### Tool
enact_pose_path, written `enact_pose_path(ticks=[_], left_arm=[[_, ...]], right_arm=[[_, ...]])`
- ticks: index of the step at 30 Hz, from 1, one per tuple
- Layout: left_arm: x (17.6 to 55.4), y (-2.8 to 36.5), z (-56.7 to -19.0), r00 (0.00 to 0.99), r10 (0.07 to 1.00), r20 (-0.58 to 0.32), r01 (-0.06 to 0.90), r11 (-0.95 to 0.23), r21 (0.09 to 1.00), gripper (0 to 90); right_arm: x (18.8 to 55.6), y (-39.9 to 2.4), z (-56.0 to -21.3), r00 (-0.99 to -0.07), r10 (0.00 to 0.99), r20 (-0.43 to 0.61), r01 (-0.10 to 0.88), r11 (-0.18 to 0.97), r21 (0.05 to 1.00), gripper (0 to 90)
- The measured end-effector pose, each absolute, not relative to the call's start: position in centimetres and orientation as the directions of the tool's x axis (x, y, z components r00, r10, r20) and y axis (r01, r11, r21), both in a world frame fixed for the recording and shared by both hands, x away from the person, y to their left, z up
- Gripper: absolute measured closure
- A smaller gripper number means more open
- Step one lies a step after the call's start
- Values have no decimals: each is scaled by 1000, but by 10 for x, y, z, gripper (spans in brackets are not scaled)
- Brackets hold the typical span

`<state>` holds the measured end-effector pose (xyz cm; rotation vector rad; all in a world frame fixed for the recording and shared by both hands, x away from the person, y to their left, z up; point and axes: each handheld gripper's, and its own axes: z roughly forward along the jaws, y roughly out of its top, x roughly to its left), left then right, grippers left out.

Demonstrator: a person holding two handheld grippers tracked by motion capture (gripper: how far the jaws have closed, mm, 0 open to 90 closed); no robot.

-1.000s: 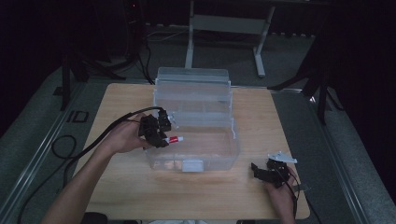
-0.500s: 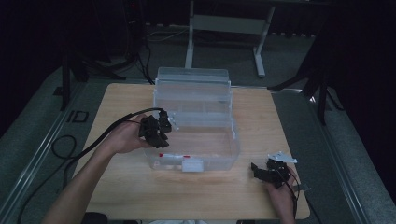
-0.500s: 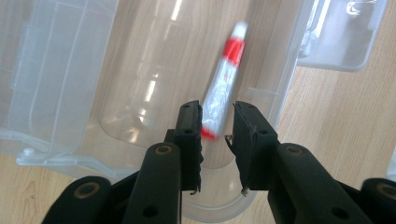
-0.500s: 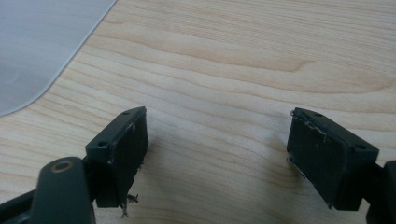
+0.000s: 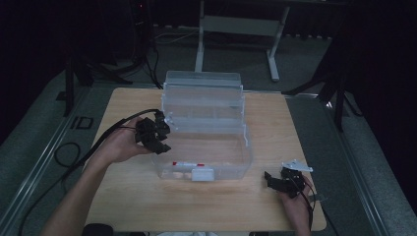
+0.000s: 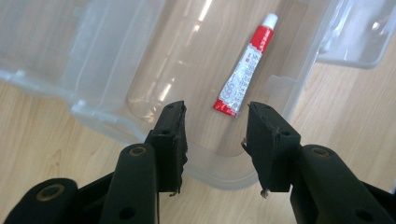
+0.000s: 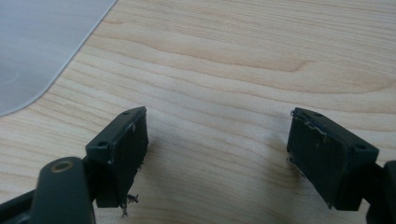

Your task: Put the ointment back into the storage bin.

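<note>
Dark room with metal stands and cables behind a pale wooden table point(image 5: 147, 206), seen from above. Near the table's middle stands a clear plastic storage box point(image 5: 246, 147) with its hinged lid point(image 5: 204, 86) raised upright at the far side. Inside the box, flat on the bottom near the front wall, lies a small red and white squeeze tube point(image 5: 186, 163) with a white cap.

At the box's left wall hovers the left gripper point(image 5: 158, 138), black, held in a hand point(image 5: 118, 146) with a forearm coming in from the bottom left and a black cable looping away behind it. Seen along the left gripper point(image 6: 215, 140) itself: two black jaws partly apart above the box's rim, having just been opening, with nothing between the pads. Beyond them, down in the box point(image 6: 93, 84), rests the tube point(image 6: 243, 65), capped end pointing away, touching neither jaw.

At the table's front right corner, well apart from the box, rests the right gripper point(image 5: 273, 181), in a hand point(image 5: 295, 204), with a grey three-cornered plate on top. Seen along the right gripper point(image 7: 217, 156): jaws spread wide over bare wood grain point(image 7: 233, 60), nothing held, a rounded corner of clear plastic at upper left
</note>
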<state>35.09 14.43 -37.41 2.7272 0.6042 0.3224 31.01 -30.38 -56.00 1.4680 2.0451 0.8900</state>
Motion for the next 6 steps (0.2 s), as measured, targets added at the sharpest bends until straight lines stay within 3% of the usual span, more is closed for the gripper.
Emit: enact_pose_path(ticks=[6], left_arm=[[345,165,-375,836,525,156,440,-814,380,507]], right_arm=[[310,-304,-560,-320,948,-1,645,219,732,201]])
